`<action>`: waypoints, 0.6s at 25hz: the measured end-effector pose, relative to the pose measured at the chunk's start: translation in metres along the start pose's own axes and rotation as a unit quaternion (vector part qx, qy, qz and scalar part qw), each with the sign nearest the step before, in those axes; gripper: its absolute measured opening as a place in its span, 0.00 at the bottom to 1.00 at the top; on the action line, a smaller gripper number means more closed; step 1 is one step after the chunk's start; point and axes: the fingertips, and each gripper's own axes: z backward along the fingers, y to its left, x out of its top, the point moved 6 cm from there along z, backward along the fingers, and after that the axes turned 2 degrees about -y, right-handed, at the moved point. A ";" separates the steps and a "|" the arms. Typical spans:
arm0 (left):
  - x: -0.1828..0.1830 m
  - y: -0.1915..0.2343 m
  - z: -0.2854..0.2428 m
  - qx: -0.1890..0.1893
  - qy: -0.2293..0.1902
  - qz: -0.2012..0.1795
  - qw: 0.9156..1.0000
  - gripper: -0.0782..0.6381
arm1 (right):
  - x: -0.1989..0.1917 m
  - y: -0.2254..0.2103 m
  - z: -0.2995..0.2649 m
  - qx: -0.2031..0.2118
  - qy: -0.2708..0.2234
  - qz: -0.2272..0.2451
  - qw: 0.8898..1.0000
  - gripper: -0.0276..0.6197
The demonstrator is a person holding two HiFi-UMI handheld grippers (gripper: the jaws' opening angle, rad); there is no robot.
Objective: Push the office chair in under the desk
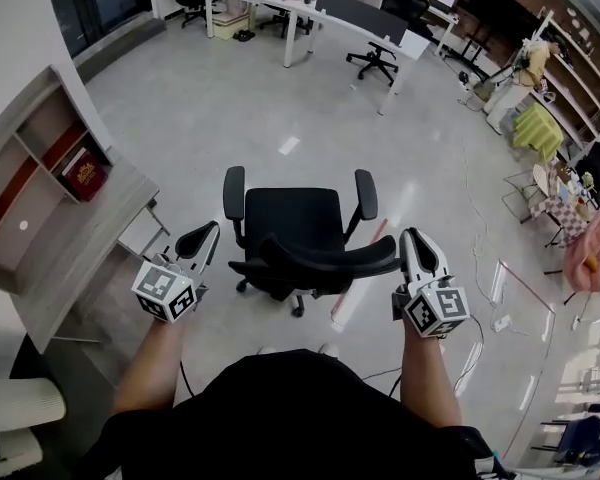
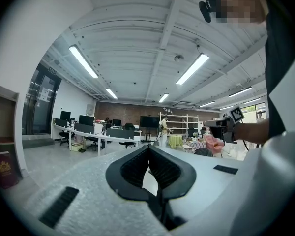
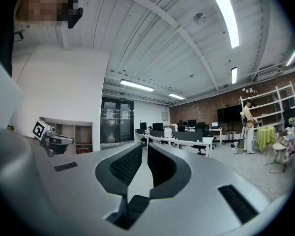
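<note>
Pushing from here carries a few risks, judged from how things lie: the chair (image 1: 290, 230) stands on open floor right in front of the person, its seat facing away from them, while the table (image 1: 92, 230) sits well apart at the left. A straight shove would therefore send the chair past the table rather than under it. The chair rides on castors (image 1: 298, 310), so a push off-centre on the backrest (image 1: 325, 260) could spin it, and an armrest (image 1: 234, 193) could strike the table edge if it comes in askew. Neither hand-held gripper grips anything, so smooth jaw tips pressing on the curved backrest could slide off. Both forearms reach forward, with each tool pointing roughly level. The left hand-held gripper (image 1: 206, 234) lies just beside the backrest's left end and the right hand-held gripper (image 1: 417, 240) just beside its right end; whether either touches the backrest cannot be told. In the left gripper view the pads (image 2: 130, 168) meet at the tips, closed on nothing. In the right gripper view the pads (image 3: 125, 166) stand nearly closed, a thin slit between them and nothing in it.
</note>
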 end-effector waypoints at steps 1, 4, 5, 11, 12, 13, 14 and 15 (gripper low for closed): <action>0.002 -0.004 0.000 0.002 -0.003 0.004 1.000 0.13 | 0.001 -0.004 0.001 0.003 -0.001 0.000 1.000 0.11; 0.008 -0.016 -0.003 0.010 -0.011 0.010 1.000 0.13 | 0.006 -0.017 0.005 0.013 -0.007 0.001 1.000 0.10; 0.010 -0.020 -0.004 0.014 -0.014 0.012 1.000 0.13 | 0.007 -0.022 0.006 0.016 -0.009 0.002 1.000 0.11; 0.010 -0.048 -0.020 0.031 -0.014 0.025 0.999 0.13 | 0.009 -0.056 0.008 0.033 -0.016 -0.006 0.999 0.10; 0.009 -0.053 -0.022 0.034 -0.014 0.024 0.999 0.13 | 0.008 -0.061 0.008 0.037 -0.017 -0.008 0.999 0.11; 0.009 -0.057 -0.024 0.038 -0.014 0.023 0.999 0.13 | 0.008 -0.066 0.008 0.041 -0.017 -0.009 0.999 0.11; 0.009 -0.062 -0.026 0.042 -0.015 0.024 0.999 0.13 | 0.007 -0.071 0.008 0.045 -0.017 -0.009 0.999 0.11; 0.009 -0.067 -0.028 0.045 -0.016 0.025 0.999 0.13 | 0.008 -0.077 0.008 0.047 -0.018 -0.009 0.999 0.10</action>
